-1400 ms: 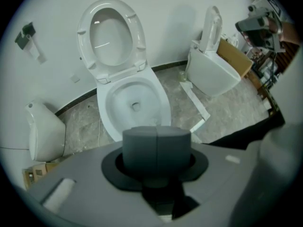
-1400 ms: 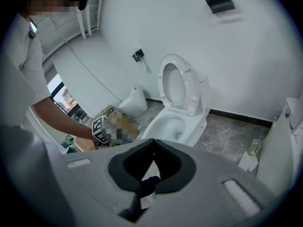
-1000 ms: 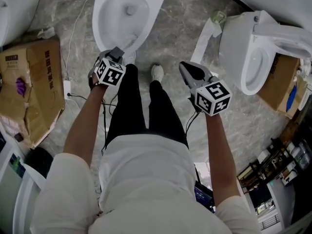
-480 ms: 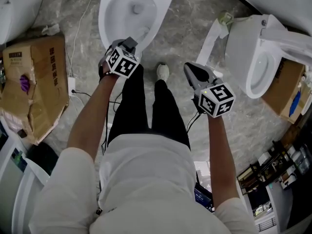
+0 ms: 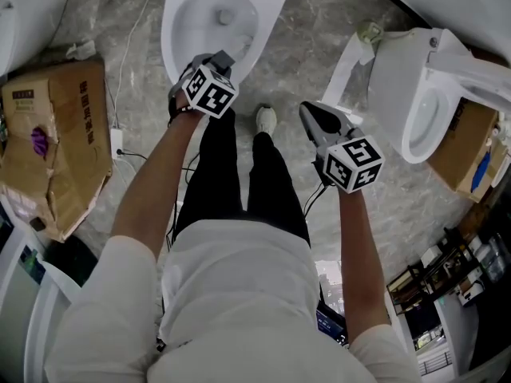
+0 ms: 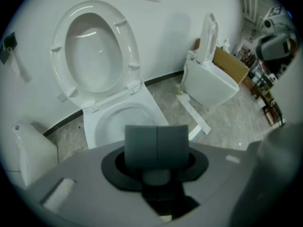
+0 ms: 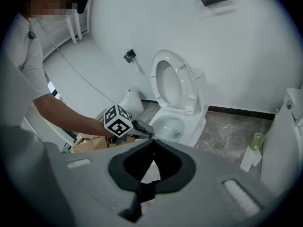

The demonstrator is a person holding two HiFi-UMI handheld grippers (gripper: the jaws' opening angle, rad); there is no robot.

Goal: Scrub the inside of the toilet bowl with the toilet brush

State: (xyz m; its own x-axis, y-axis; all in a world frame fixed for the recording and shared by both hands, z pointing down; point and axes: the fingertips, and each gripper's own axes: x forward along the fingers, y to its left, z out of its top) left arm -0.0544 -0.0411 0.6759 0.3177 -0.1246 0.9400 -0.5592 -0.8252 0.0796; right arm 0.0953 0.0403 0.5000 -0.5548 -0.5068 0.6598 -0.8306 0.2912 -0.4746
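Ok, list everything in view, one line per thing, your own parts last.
front toilet: one, white, seat raised, straight ahead
second toilet: one, white, at right
ceramic fixture: one, white, far left, partly seen
cardboard boxes: two, brown; left floor, behind second toilet
power adapter: one, white, beside left box
floor: grey marble
toilet brush: none visible
shoe: one, white, between grippers
left gripper: shut, empty, near front toilet's rim
right gripper: shut, empty, above floor
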